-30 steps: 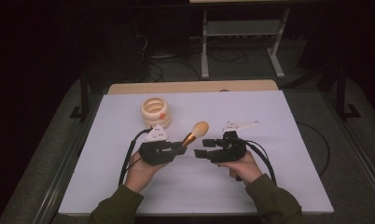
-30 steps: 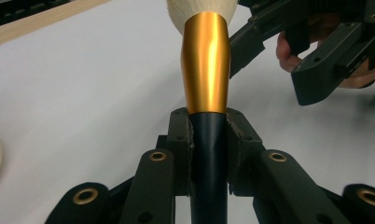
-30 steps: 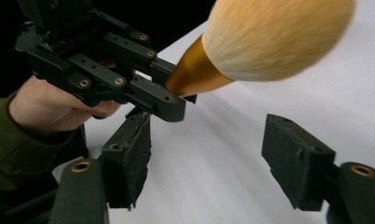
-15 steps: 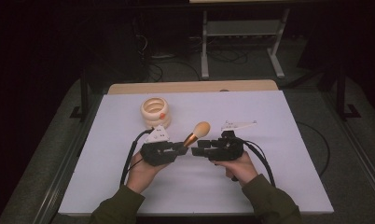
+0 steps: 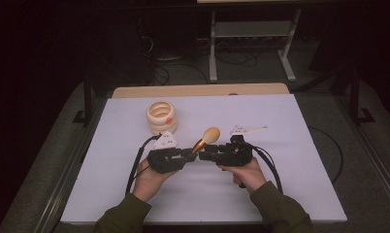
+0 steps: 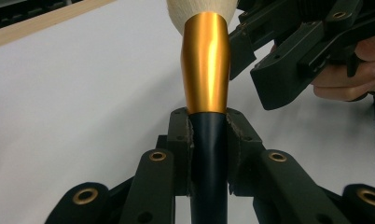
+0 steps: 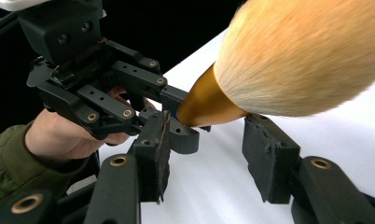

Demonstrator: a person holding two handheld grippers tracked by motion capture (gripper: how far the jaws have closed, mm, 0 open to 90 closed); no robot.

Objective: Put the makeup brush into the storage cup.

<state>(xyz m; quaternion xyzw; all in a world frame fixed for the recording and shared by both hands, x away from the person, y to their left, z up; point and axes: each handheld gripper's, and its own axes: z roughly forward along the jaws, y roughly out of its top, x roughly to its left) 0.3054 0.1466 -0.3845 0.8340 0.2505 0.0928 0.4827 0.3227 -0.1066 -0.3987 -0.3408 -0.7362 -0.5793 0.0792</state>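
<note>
Your left claw (image 5: 187, 156) is closed tight on the dark handle of the brush (image 5: 206, 139), a grip the left claw view shows close: both pads press the handle just below the gold collar. Your right claw (image 5: 205, 156) faces it, just beside the brush; its jaws have just been closing. The right claw view shows them apart under the collar and the bristles, not touching. Beyond the brush, in the high view, a cream ring stack (image 5: 161, 117) stands on the table (image 5: 290, 145).
</note>
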